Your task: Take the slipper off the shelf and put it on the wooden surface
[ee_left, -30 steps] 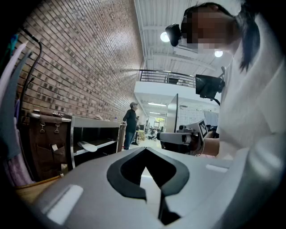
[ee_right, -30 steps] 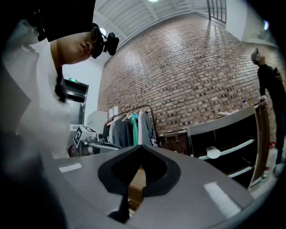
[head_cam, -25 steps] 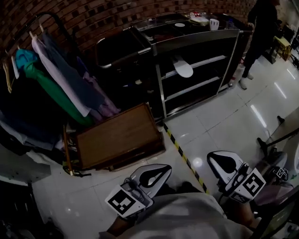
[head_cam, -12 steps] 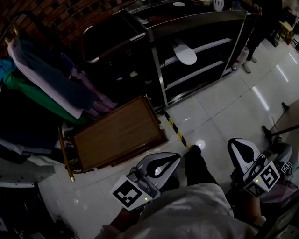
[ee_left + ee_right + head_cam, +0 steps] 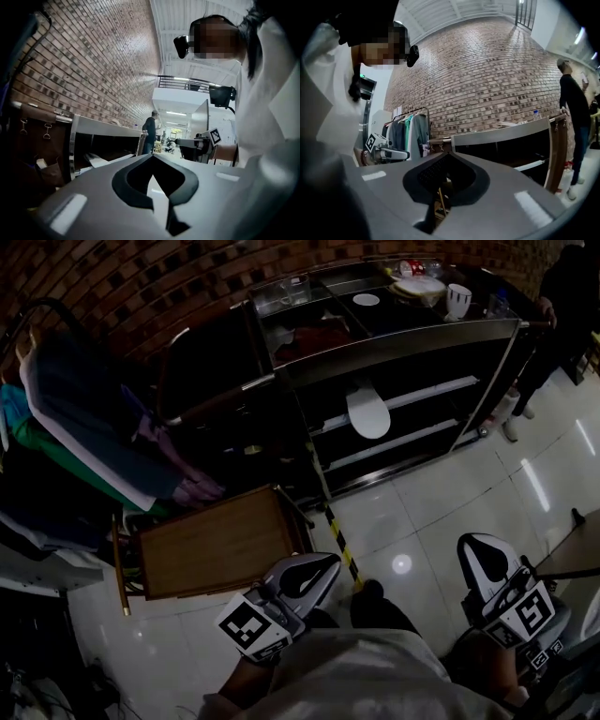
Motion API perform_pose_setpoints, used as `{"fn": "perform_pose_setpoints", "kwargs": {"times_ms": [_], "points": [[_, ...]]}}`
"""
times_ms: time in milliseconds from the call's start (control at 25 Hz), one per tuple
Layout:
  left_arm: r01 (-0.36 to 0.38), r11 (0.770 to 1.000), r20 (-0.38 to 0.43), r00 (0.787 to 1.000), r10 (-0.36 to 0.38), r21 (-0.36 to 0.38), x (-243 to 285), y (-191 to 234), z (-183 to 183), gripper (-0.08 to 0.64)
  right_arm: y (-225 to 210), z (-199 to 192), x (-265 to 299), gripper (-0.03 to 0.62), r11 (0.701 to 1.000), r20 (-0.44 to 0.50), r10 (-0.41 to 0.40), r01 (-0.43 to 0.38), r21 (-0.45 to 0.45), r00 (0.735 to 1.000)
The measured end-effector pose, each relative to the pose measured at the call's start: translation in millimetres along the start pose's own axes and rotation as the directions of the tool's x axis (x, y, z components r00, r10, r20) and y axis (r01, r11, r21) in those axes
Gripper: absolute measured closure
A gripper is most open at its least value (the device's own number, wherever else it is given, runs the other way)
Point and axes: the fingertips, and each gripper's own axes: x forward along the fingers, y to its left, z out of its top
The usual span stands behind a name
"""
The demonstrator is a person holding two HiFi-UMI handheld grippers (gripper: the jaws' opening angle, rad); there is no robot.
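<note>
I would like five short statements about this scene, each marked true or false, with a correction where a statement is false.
1. The white slipper lies on a shelf of the dark shelf unit. True.
2. The left gripper holds the slipper. False: its jaws are together and empty, far from the shelf.
3. The wooden surface is to the left of the shelf unit, beside the hanging clothes. True.
4. The right gripper has its jaws wide apart. False: they are together and hold nothing.
5. A white cup stands on the wooden surface. False: it stands on top of the shelf unit.
</note>
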Motion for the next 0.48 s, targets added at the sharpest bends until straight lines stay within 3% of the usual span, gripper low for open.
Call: {"fn": "perform_pose_setpoints", "kwargs": {"times_ms": [200, 320, 480], "points": [[-0.028, 0.999, 0.033, 0.999, 0.029, -0.021, 36, 20, 11, 0.568, -45, -15, 24, 0.595, 0.999, -0.029, 0.05, -0.051, -0.003, 0.998], [-0.041, 0.999, 0.013, 0.999, 0.041, 0.003, 46, 37, 11, 0.568, -53, -26, 48, 0.595, 0.997, -0.021, 0.073, -0.073, 0.019, 0.997], [-0.038, 0.998, -0.001, 0.999, 0.038, 0.041, 59, 66, 16, 0.568, -52, -29, 83, 0.595, 0.996, -0.01, 0.083, -0.083, -0.043, 0.996]]}}
